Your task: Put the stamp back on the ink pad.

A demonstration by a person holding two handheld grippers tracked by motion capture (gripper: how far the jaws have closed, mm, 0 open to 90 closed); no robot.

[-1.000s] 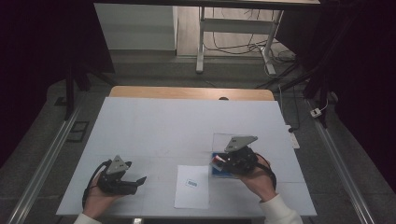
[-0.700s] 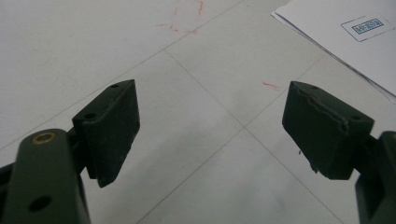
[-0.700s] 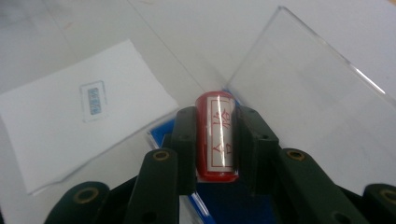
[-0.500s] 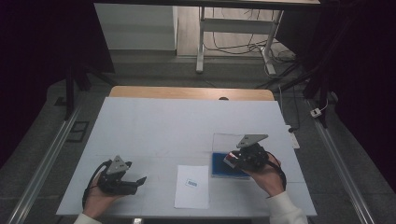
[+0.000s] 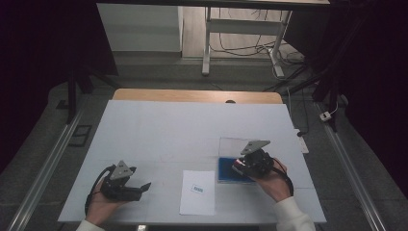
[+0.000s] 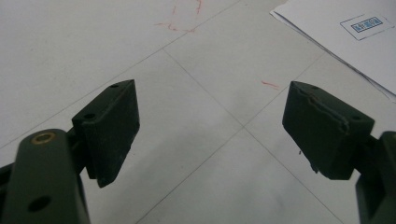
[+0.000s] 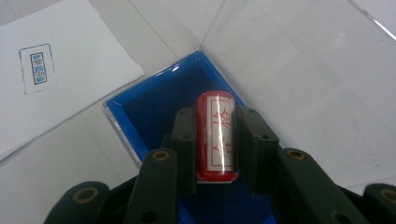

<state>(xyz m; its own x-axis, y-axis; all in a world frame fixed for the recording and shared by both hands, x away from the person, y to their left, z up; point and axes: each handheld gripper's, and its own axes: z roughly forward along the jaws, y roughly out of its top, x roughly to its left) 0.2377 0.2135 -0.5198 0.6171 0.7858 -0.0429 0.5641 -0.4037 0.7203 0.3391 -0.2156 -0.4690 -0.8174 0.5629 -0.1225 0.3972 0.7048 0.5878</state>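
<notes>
So the right gripper [image 7: 212, 140] has its two black jaws clamped tight on a small red cylinder stamp with a white label and red characters [image 7: 215, 136]. The stamp sits between the pads, lying along the jaws, and it hangs right over the blue, felt-lined ink pad tray [image 7: 154, 109]. That tray has a clear plastic lid [image 7: 299, 70] folded open and lying flat on the table beside it. In the high view the right gripper [image 5: 242, 165] sits over the same blue tray [image 5: 226, 169], with the person's hand wrapped around its body.

Left of the tray lies a white sheet of paper with a small blue rectangular stamp mark [image 5: 197, 191]; the same sheet [image 7: 51, 79] shows up just beside the tray's corner in the right gripper view.

The left gripper [image 6: 210, 130] is well away from the tray, past the paper, down low over the white tabletop [image 5: 159, 130]. Its jaws stand wide apart with nothing between them, just bare table.
</notes>
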